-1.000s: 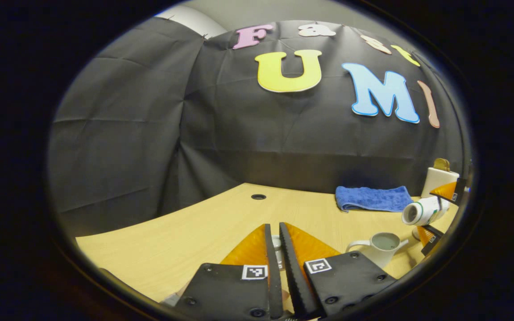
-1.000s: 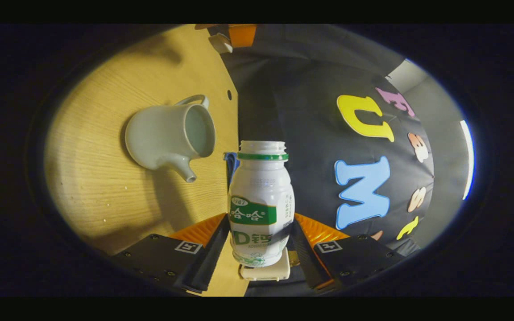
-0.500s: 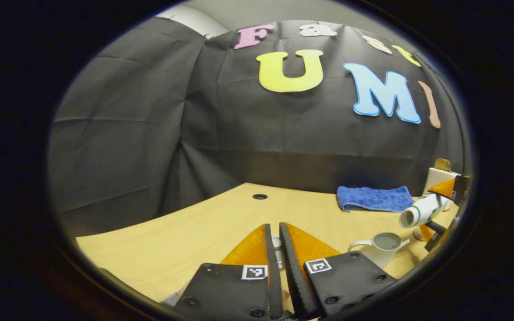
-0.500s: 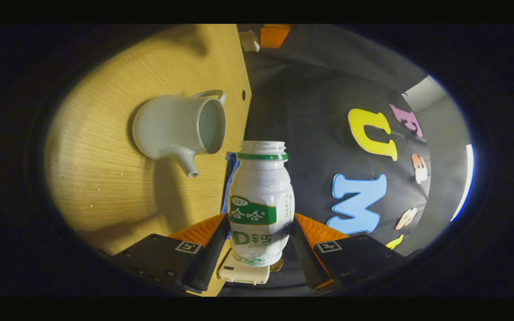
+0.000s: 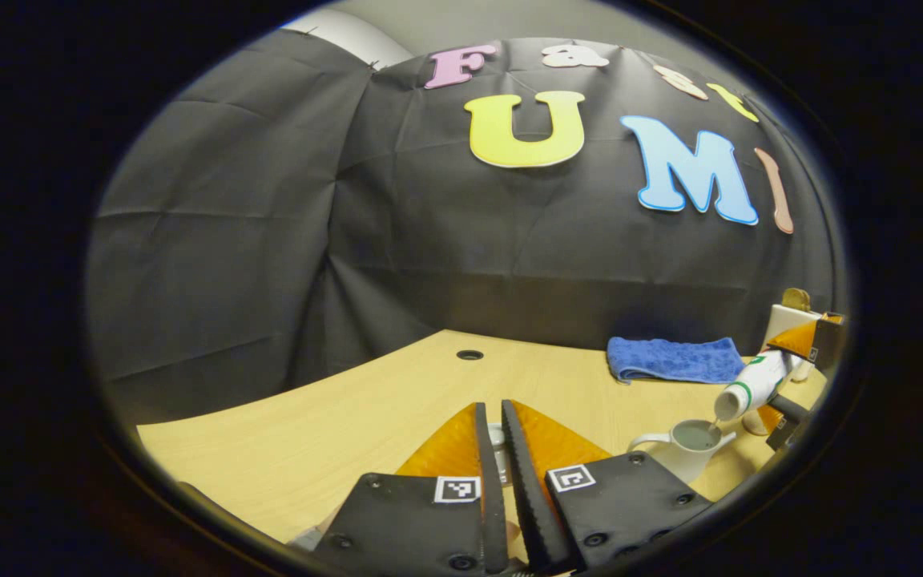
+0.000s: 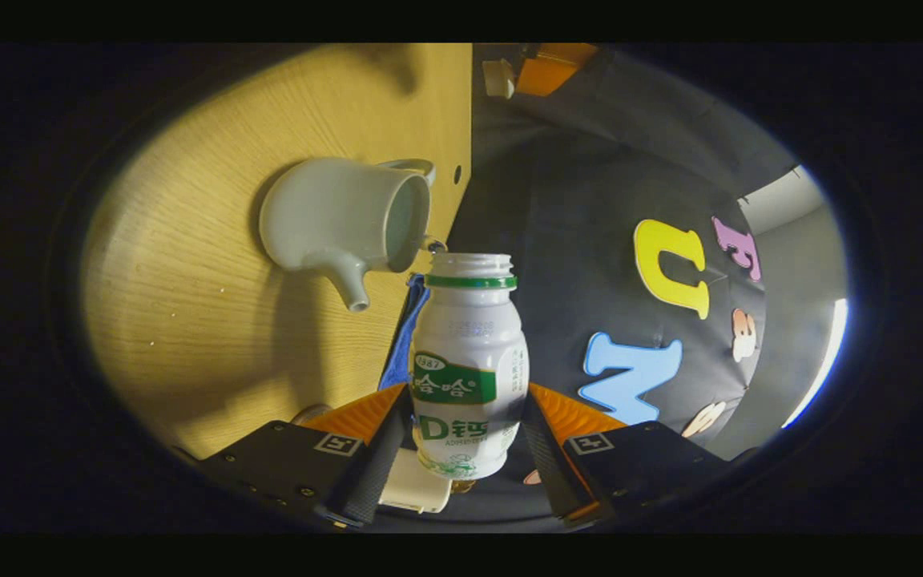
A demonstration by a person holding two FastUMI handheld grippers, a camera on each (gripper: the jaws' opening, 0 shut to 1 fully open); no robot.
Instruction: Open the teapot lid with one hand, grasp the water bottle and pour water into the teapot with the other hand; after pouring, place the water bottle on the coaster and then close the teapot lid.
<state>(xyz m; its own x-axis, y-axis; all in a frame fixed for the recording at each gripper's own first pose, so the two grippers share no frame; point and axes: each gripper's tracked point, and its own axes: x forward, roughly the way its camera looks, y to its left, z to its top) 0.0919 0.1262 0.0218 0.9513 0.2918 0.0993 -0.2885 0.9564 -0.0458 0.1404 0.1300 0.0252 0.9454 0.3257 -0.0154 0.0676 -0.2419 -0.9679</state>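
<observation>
Water bottle [image 6: 468,369] base hidden — lid [image 5: 497,449] barely visible.

In the left gripper view we look from low over the pale wooden table [image 5: 365,401], level and facing the black cloth back wall, our own left gripper [image 5: 494,449] at the bottom edge. The open pale-green ceramic teapot [image 5: 687,445] and the tipped white plastic bottle with a green neck ring [image 5: 750,389] sit far off at our right rim, small.

In the right gripper view we ride rolled onto our side, so the table [image 6: 189,320] stands as a wall at left. Here the bottle [image 6: 468,369] is very close, centred between our right gripper [image 6: 461,437] fingers, and the teapot [image 6: 341,220] near. Both views share teapot, bottle, folded blue towel [image 5: 674,358] and table.
</observation>
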